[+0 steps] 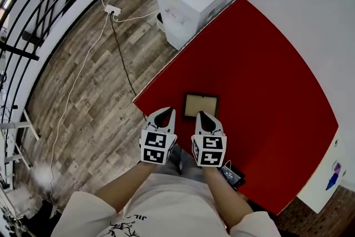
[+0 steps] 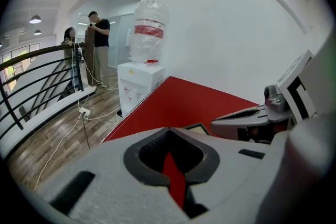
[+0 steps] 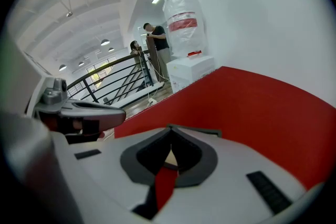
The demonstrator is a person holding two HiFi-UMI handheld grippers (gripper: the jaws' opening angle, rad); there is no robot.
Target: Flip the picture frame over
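Observation:
A small picture frame [image 1: 201,105] with a dark border and a beige middle lies flat on the red table [image 1: 260,91], close to the table's near-left edge. My left gripper [image 1: 169,110] is shut and empty, its tips just left of the frame, over the table's edge. My right gripper [image 1: 201,114] is also shut and empty, its tips at the frame's near edge. In the left gripper view, the left gripper [image 2: 169,129] hides all but a corner of the frame [image 2: 199,127]. In the right gripper view, the frame's dark edge [image 3: 210,132] shows past the right gripper [image 3: 170,127].
A white water dispenser [image 1: 191,0] stands at the table's far corner. A power strip [image 1: 112,9] and cables lie on the wooden floor, beside a black railing [image 1: 33,14]. A small black device [image 1: 232,175] sits at the table's near edge. Two people [image 2: 97,47] stand far off.

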